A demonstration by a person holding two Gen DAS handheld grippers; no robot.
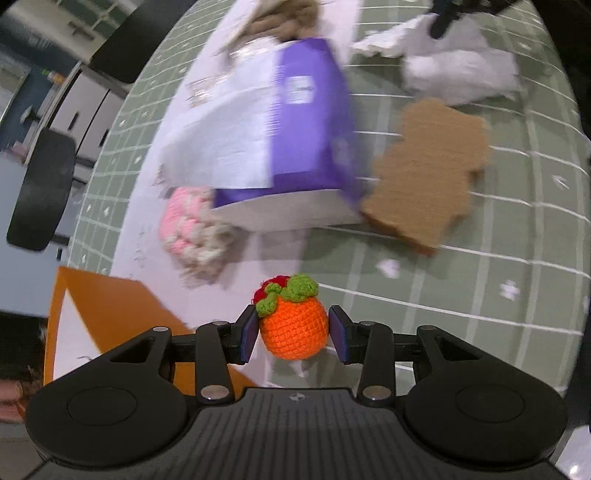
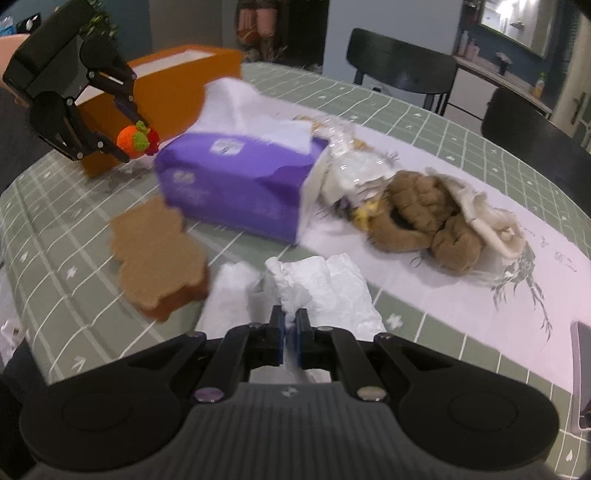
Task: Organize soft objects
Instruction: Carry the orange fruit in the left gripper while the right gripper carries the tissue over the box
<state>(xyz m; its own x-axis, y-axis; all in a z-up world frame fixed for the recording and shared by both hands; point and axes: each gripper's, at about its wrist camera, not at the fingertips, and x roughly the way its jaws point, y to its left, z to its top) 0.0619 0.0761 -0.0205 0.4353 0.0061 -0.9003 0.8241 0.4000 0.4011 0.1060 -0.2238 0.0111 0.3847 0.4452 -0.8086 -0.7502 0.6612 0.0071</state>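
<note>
My left gripper is shut on a small crocheted orange fruit with green leaves and a red bit behind it. In the right wrist view that gripper holds the fruit in the air beside the orange box. My right gripper is shut on a crumpled white tissue, pinching its near edge; the rest of it drapes onto the green checked tablecloth. In the left wrist view the tissue hangs under that dark gripper at the top right.
A purple tissue pack lies mid-table with a brown bear-shaped pad next to it. A pink and cream crochet piece sits by the pack. Brown plush items rest on a white runner. A phone lies far right. Black chairs ring the table.
</note>
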